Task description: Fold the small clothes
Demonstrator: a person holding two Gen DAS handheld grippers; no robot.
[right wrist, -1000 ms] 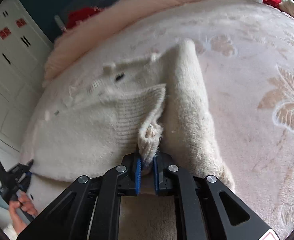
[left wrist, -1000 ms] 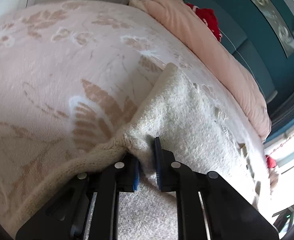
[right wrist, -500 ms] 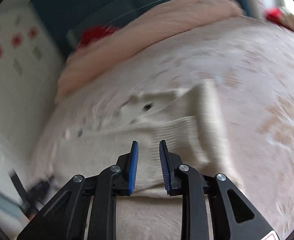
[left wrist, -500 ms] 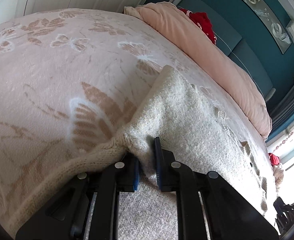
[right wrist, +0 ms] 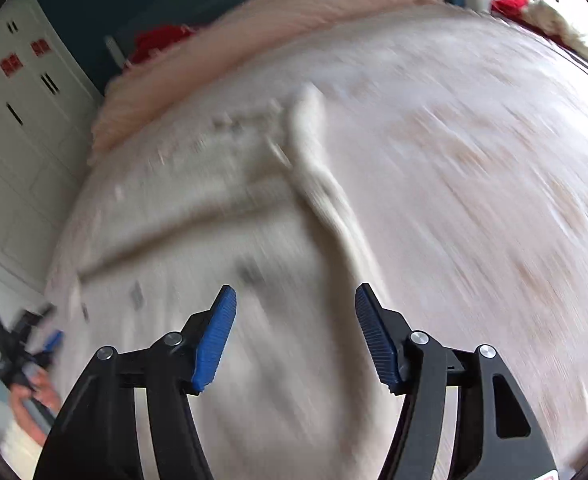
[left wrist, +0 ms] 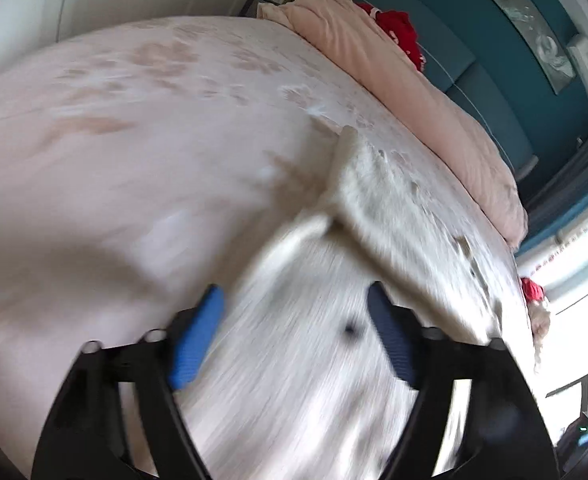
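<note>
Since the cream sweater now lies on the pink bed blanket with one part folded over, one fold looks done, and more folds seem left. A second ago both grippers pinched the knit tight. Both have just been opening and pulled back. Now the left gripper and the right gripper have fingers spread wide, holding nothing. Both views are blurry.

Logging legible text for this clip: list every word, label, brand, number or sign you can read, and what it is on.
None can be read.
Red squares on the white wardrobe doors: blurred, no characters legible.
Framed picture on the teal wall: a pattern, no words.
Cream sweater: no label showing.
</note>
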